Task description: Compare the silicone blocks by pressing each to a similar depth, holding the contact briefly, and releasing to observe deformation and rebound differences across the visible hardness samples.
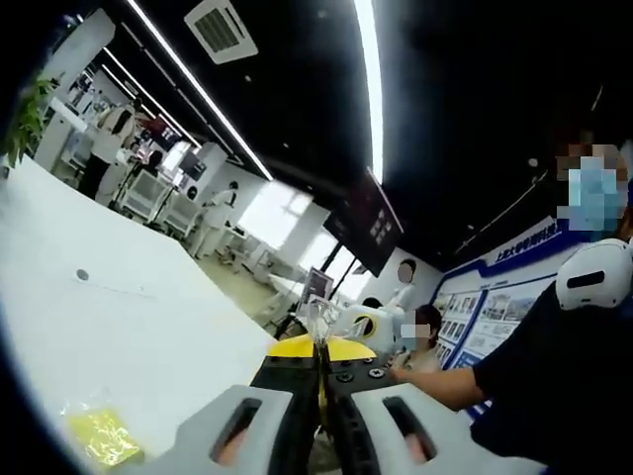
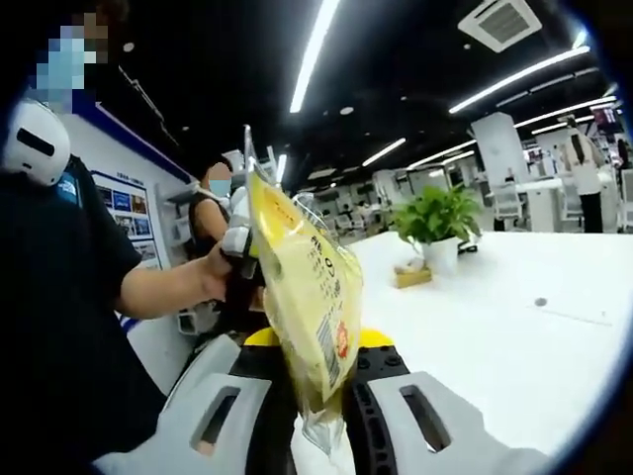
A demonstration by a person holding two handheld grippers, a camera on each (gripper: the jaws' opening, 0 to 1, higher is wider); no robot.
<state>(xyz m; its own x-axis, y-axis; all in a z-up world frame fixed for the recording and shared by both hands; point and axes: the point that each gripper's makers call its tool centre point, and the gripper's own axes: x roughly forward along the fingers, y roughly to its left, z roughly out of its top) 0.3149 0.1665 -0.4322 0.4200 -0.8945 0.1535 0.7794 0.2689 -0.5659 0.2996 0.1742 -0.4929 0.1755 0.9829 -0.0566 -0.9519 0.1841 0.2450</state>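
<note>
While both grippers are lifted above the white table [image 2: 514, 327], a yellow plastic bag [image 2: 307, 297] hangs between them, probably so that it can be pulled open. The right gripper [image 2: 318, 416] has its fingers clamped together on the lower end of the bag. The left gripper [image 1: 321, 411] has its fingers closed on the bag's clear edge [image 1: 318, 322], and in the right gripper view it grips the top of the bag from the left. A small yellow packet [image 1: 99, 435] lies near on the table. Silicone blocks are not clearly visible; they may be inside the bag. A potted plant [image 2: 435, 223] stands far on the table.
</note>
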